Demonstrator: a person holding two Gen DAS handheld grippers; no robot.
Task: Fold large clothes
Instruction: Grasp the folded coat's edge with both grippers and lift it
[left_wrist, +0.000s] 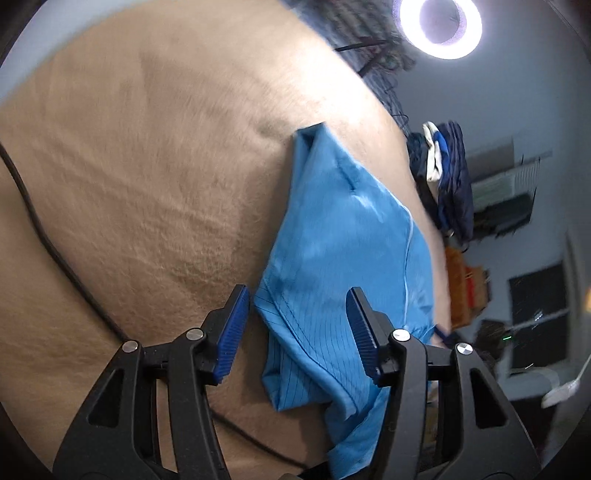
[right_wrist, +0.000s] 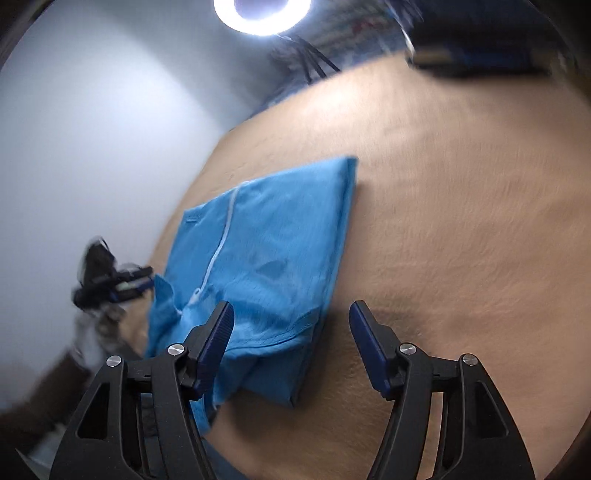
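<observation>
A blue garment (left_wrist: 343, 251) lies folded into a rough rectangle on a tan fuzzy surface (left_wrist: 140, 177). It also shows in the right wrist view (right_wrist: 273, 251), with a white zip line down it. My left gripper (left_wrist: 299, 325) is open above the garment's near edge, holding nothing. My right gripper (right_wrist: 291, 339) is open above the garment's near corner, holding nothing. The left gripper (right_wrist: 110, 280) shows blurred at the garment's left side in the right wrist view.
A black cable (left_wrist: 55, 251) runs across the tan surface at the left. A ring light (left_wrist: 441, 22) shines above. Dark and white clothes (left_wrist: 447, 177) hang beyond the surface edge, near orange boxes (left_wrist: 465, 288). A dark object (right_wrist: 472, 59) sits at the far edge.
</observation>
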